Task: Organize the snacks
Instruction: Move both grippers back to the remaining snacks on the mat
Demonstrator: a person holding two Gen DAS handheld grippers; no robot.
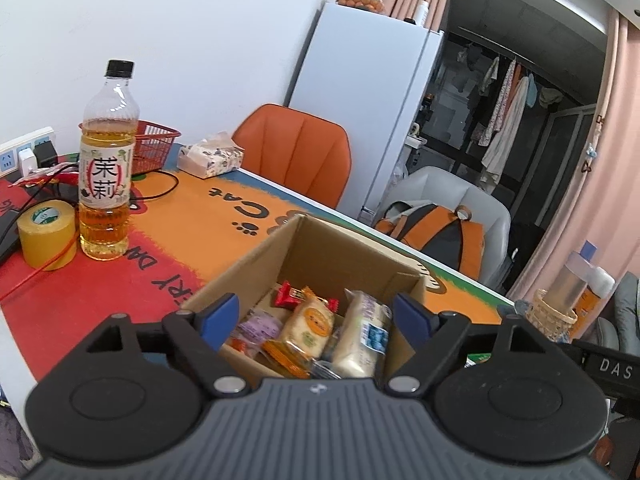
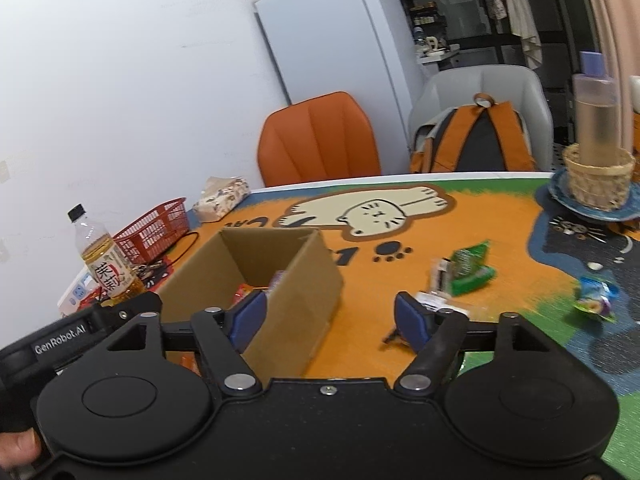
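Here, cardboard box (image 1: 320, 256) sits mid-table on cartoon-cat mat (image 2: 460, 240), snack packets (image 1: 308, 324) inside. Your left gripper (image 1: 316, 312) hangs over box, jaws released, empty. Your right gripper (image 2: 330, 316) spread, nothing gripped. Only right view shows loose green packet (image 2: 468, 268) on mat; only left shows tape roll (image 1: 48, 232). Tea bottle (image 1: 106, 168), orange chair (image 2: 318, 140) beyond.

One box (image 1: 256, 264) holds about six snack packets (image 1: 308, 326) (some overlap, so the count is rough). Three more packets (image 2: 470, 266) lie loose on the mat. There are two chairs (image 2: 318, 140), one tea bottle (image 1: 106, 160), one red basket (image 1: 154, 146), one tape roll (image 1: 47, 234), one tissue pack (image 1: 210, 156).
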